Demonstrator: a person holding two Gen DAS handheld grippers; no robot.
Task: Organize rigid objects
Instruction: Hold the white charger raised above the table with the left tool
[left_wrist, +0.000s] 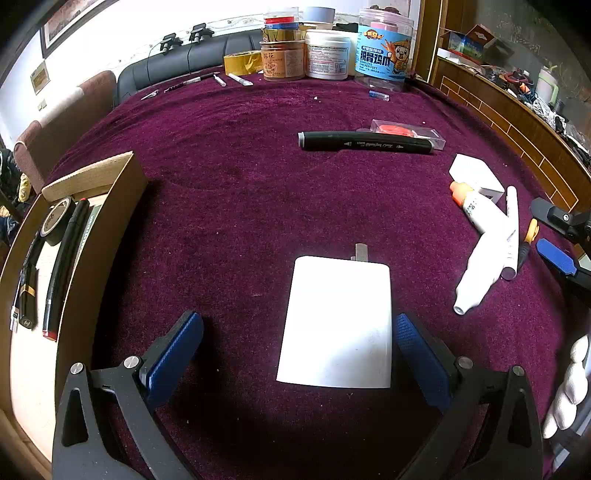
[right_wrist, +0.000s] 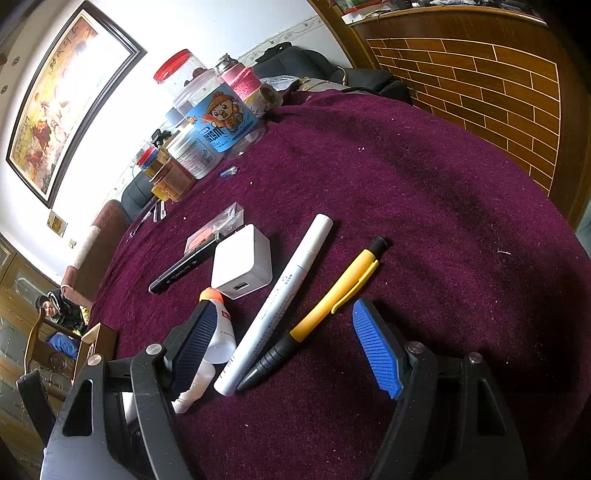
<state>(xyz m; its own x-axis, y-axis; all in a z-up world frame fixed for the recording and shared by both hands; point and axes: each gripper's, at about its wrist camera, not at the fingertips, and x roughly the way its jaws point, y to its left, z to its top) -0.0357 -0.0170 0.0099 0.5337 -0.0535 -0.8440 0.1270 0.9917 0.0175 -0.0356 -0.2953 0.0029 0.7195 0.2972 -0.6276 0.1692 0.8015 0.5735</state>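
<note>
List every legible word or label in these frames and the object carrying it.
"苏花": brown tin.
Large white Chinese characters, only partly legible: blue-labelled clear jar.
Fine print, too small: white tub.
Print, too blurred: black marker, white marker, glue bottle.

The cardboard box (left_wrist: 110, 206) at the table's left edge runs out of the left wrist view, and the labels of the dark pens (left_wrist: 62, 258) inside are too small to read. In the right wrist view the left finger (right_wrist: 195, 343) hides much of the white glue bottle (right_wrist: 221, 332), and print on the white marker (right_wrist: 280, 295) is illegible.
</note>
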